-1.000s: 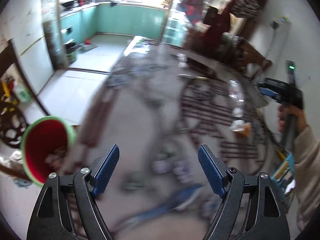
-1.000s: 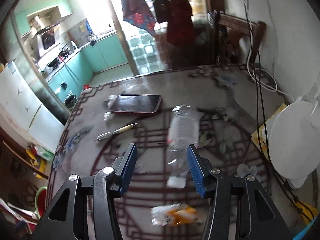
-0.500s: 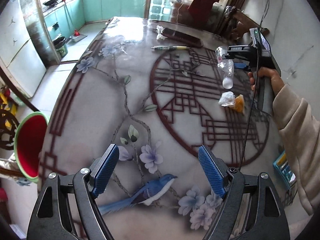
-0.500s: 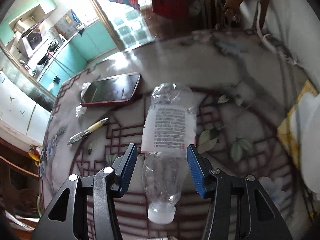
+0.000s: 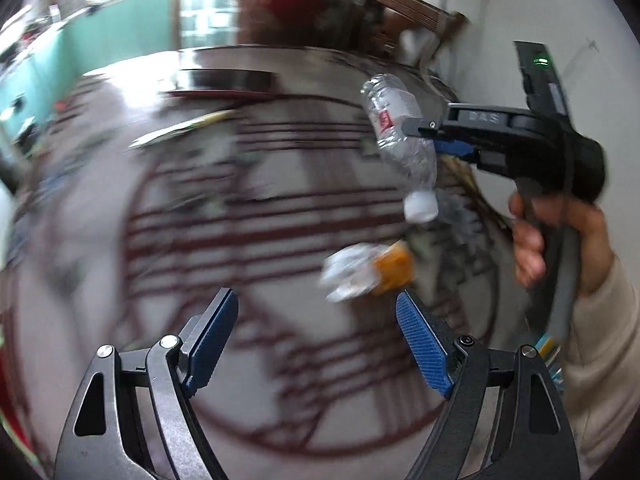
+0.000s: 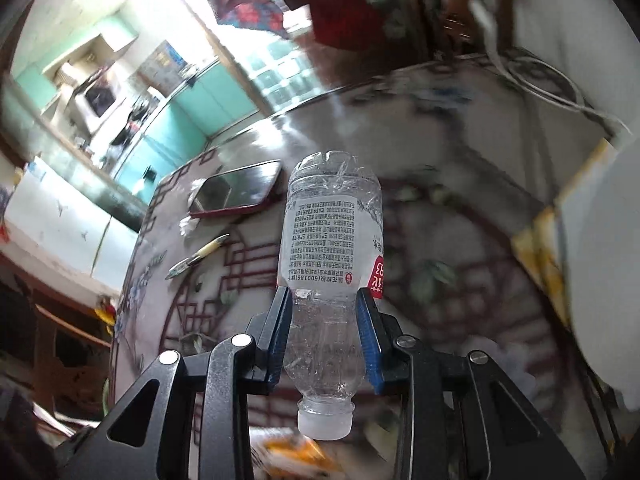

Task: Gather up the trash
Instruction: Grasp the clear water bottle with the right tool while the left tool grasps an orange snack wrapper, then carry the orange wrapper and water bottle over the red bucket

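Observation:
My right gripper (image 6: 325, 304) is shut on an empty clear plastic bottle (image 6: 332, 240) with a white label, cap end toward me, lifted above the table. In the left wrist view the same bottle (image 5: 400, 136) hangs from the right gripper (image 5: 424, 136) at the upper right. A crumpled white and orange wrapper (image 5: 368, 272) lies on the patterned table (image 5: 200, 220), just ahead of my open, empty left gripper (image 5: 316, 332) and a little to its right.
A red-cased phone (image 6: 236, 194), a white paper scrap (image 6: 188, 224) and a pen (image 6: 200, 258) lie on the far left of the table. A white round object (image 6: 604, 272) and white cables (image 6: 552, 92) sit at the right by the wall.
My right gripper closed on the bottle and lifted it off the table. My left gripper swung right and forward toward the wrapper, staying open.

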### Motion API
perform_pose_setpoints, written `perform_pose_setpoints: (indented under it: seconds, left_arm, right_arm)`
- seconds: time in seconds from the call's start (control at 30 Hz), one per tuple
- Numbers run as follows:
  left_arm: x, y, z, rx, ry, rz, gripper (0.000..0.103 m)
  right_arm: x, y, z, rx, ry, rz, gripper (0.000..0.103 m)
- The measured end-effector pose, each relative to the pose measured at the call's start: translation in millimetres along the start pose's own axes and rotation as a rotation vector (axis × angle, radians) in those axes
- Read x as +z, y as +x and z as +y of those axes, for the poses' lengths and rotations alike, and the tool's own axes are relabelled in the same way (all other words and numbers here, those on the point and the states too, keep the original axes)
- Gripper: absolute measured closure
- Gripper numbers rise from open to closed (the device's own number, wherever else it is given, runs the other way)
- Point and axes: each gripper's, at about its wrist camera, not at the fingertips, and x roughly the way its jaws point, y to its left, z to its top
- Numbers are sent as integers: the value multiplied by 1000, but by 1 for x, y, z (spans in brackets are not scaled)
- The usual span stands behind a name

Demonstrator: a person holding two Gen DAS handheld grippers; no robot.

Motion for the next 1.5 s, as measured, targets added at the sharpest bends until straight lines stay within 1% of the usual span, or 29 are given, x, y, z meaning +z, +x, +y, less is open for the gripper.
perform_pose_setpoints:
  seconds: [0.03,0.1,0.17,0.2,0.23,0.27,0.33,0.37,0.4,0.43,0.5,0.57,0.7,0.93,0.97,1.0,1.23,1.5]
  left_arm:
    - [7,12,-7,-13,9,7,22]
    - [18,34,-18,-19,20,31,22]
    - [23,53,-26,-27,27,65,22]
    - [24,57,-28,-31,29,75,24]
    - [23,65,-30,-32,30,93,29]
    - [22,70,-31,-28,29,108,45]
    - [18,74,-28,-41,12,108,54]
    - [18,74,-27,-40,8,107,76]
    - [16,75,-26,-35,9,121,82]
    - [16,73,-24,-36,4,116,83]
    - [14,68,-22,-28,5,111,87]
    - [13,60,-18,-18,3,96,87]
    - [5,43,-9,7,-14,75,87]
    - [-19,17,20,35,-85,85,87]
    - [-23,13,22,40,-95,83,87]
    - [-22,17,23,43,-102,83,87]
    - [-58,-8,34,46,-152,73,87]
    - [-79,-35,36,56,-159,34,87]
  right_arm:
    - [-2,-6,-8,-26,18,-3,73]
    - [-5,-15,-18,-48,34,-9,73]
    - [-7,-22,-25,-52,45,-15,73]
    - [-9,-25,-28,-52,49,-17,73]
    - [-10,-27,-31,-52,54,-18,73]
    - [-11,-28,-33,-51,60,-17,73]
    - [-14,-30,-37,-46,74,-20,72]
    - [-15,-31,-37,-44,81,-22,72]
    - [-16,-32,-39,-45,84,-23,72]
    - [-17,-32,-38,-52,83,-25,72]
    - [-20,-34,-38,-66,72,-26,72]
    - [-21,-34,-32,-87,51,-23,72]
    - [-24,-34,-22,-96,26,-17,72]
    - [-34,-44,3,-89,-21,-18,72]
    - [-36,-47,6,-88,-24,-20,72]
    - [-37,-49,8,-88,-27,-22,72]
    - [-56,-68,31,-79,-61,-29,72]
    - [-83,-85,53,-69,-102,-12,72]
